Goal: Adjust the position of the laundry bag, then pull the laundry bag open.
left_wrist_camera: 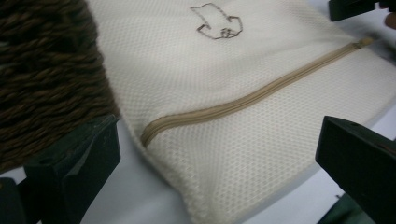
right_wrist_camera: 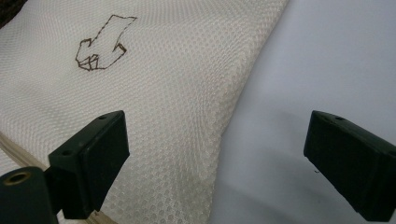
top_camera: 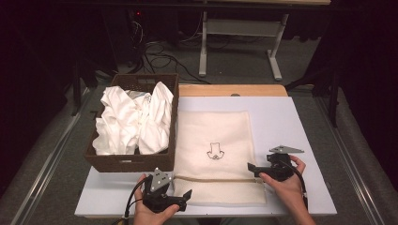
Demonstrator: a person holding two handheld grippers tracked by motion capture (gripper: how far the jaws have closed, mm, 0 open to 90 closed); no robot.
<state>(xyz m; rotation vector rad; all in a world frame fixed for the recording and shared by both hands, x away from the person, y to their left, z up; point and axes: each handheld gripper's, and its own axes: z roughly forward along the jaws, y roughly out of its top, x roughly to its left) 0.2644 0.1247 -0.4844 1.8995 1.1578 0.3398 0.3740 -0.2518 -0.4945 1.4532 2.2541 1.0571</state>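
High view: mesh bag (top_camera: 216, 140) flat on pale table (top_camera: 291, 122).

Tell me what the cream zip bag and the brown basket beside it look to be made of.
Cream zip bag: soft woven mesh fabric, matte, judging by its fine honeycomb holes, with a tan zipper and a stitched brown outline. Brown basket: looks like wicker or twisted cord, going by the rope-like strands; which one is unclear.

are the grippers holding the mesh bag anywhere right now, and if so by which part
Nothing is held. The left gripper and right gripper both stand open beside the mesh laundry bag, their jaws clear of its fabric.
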